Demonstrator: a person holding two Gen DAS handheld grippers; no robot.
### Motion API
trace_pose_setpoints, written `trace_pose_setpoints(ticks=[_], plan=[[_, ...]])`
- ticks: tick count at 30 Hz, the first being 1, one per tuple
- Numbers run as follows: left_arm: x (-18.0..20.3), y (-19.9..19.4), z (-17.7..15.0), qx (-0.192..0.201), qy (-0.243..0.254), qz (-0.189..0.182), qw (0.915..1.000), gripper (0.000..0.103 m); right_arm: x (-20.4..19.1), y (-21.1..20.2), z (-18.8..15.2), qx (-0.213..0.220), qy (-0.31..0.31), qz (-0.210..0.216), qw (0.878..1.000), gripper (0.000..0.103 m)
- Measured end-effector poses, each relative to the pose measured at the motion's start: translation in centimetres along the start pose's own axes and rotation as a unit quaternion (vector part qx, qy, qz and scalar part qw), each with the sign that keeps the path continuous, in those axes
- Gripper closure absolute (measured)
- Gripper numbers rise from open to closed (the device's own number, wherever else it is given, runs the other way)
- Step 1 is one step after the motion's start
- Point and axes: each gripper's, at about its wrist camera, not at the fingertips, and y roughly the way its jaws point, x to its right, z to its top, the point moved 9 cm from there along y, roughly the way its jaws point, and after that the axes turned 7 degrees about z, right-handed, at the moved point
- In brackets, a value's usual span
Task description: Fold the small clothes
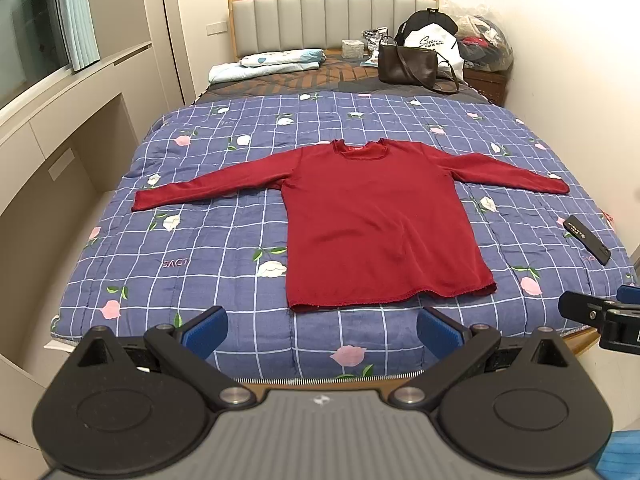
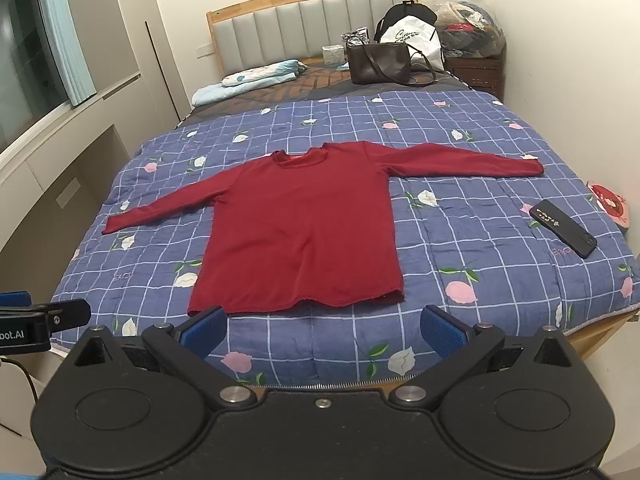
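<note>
A dark red long-sleeved shirt (image 1: pixel 376 216) (image 2: pixel 304 224) lies flat on the blue checked quilt, both sleeves spread out sideways, collar toward the headboard, hem toward me. My left gripper (image 1: pixel 322 330) hovers open just short of the hem, over the quilt's near edge, with nothing between its blue pads. My right gripper (image 2: pixel 322 330) is open too, held in front of the hem at the same height. Each gripper shows at the edge of the other's view, the right gripper (image 1: pixel 600 312) and the left gripper (image 2: pixel 40 316).
A black phone (image 1: pixel 587 239) (image 2: pixel 563 233) lies on the quilt right of the shirt. A brown handbag (image 2: pixel 379 63), a white bag, folded bedding (image 2: pixel 260 76) and a clothes pile sit near the headboard. A built-in cabinet (image 1: pixel 60 152) runs along the left. The wooden bed frame (image 2: pixel 600 330) edges the foot.
</note>
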Motion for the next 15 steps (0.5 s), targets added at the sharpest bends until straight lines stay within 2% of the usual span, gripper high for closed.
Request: trace_pose_setpoints(ticks=[10,15], plan=[[-0.3,1.0,0.1,-0.015,-0.008,-0.009,0.9998,0.000,0.0,0.5,0.5,-0.005,-0.002,-0.006,1.000,0.000],[-0.5,2.1,-0.3,-0.047,-0.033,-0.027,0.9980,0.000,0.0,0.8,0.7,-0.008,0.001,-0.011,1.000,0.000]])
